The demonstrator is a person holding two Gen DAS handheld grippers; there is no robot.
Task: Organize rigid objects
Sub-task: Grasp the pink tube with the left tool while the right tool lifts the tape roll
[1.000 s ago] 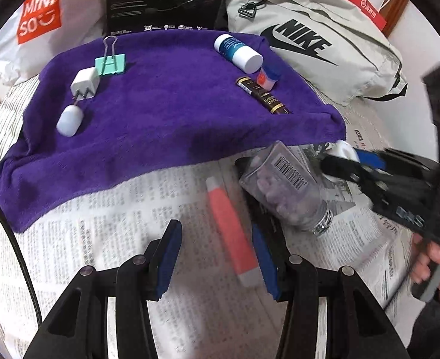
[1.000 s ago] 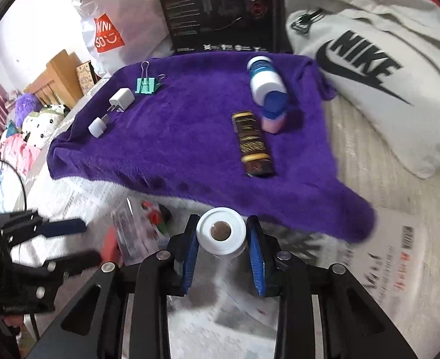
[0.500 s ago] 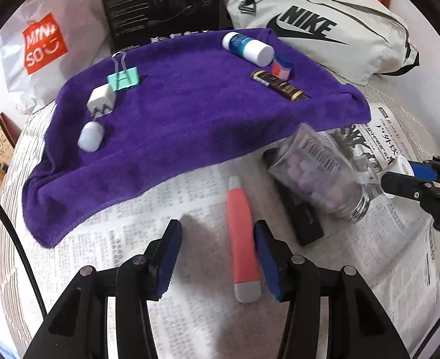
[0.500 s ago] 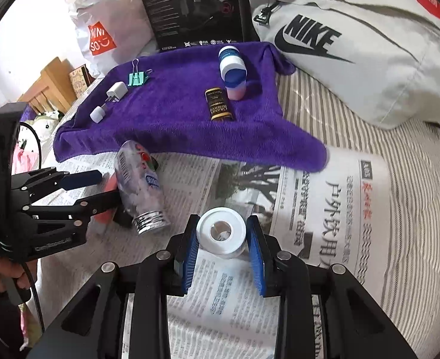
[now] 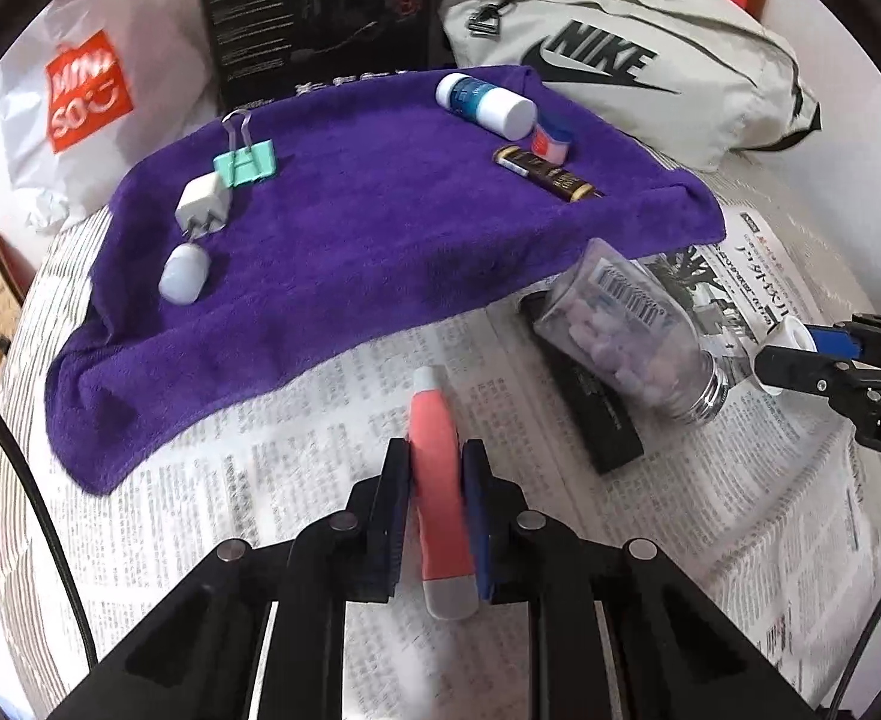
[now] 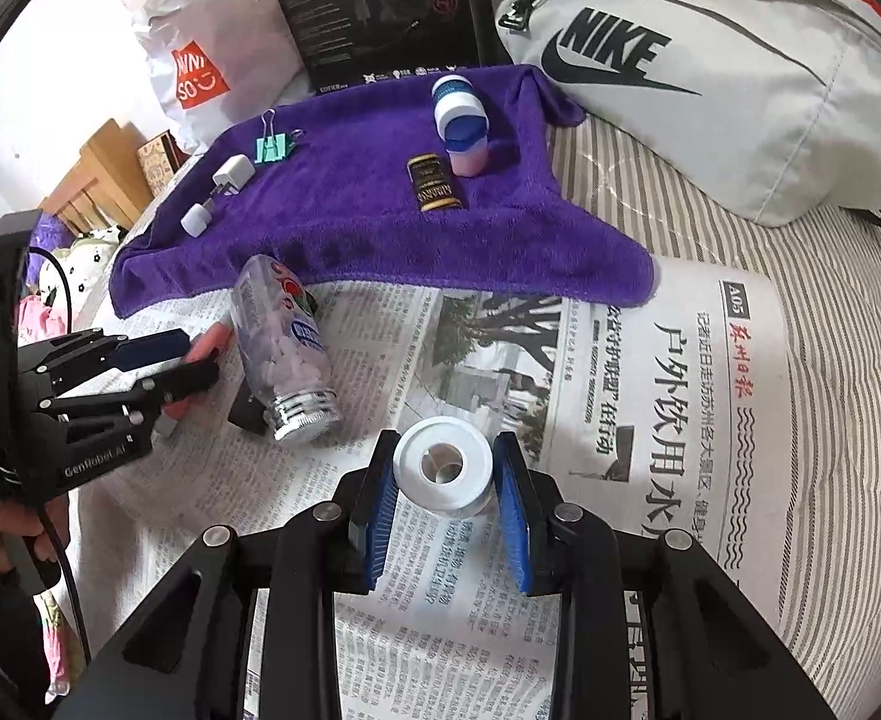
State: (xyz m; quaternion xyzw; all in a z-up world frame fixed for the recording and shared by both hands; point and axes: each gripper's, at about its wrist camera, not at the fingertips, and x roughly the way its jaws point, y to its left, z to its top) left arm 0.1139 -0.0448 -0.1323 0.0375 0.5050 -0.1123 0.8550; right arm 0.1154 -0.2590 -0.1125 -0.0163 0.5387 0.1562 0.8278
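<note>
Left claw (image 5: 435, 507): has just closed on coral tube (image 5: 440, 480), lying on newspaper (image 5: 296, 456) | Right claw (image 6: 443, 474): still grips white cap (image 6: 443, 471), pads touching | Next, judged: carry both to purple towel (image 5: 368, 228).

Black box (image 5: 596, 408) partly under bottle (image 5: 626, 336).
</note>
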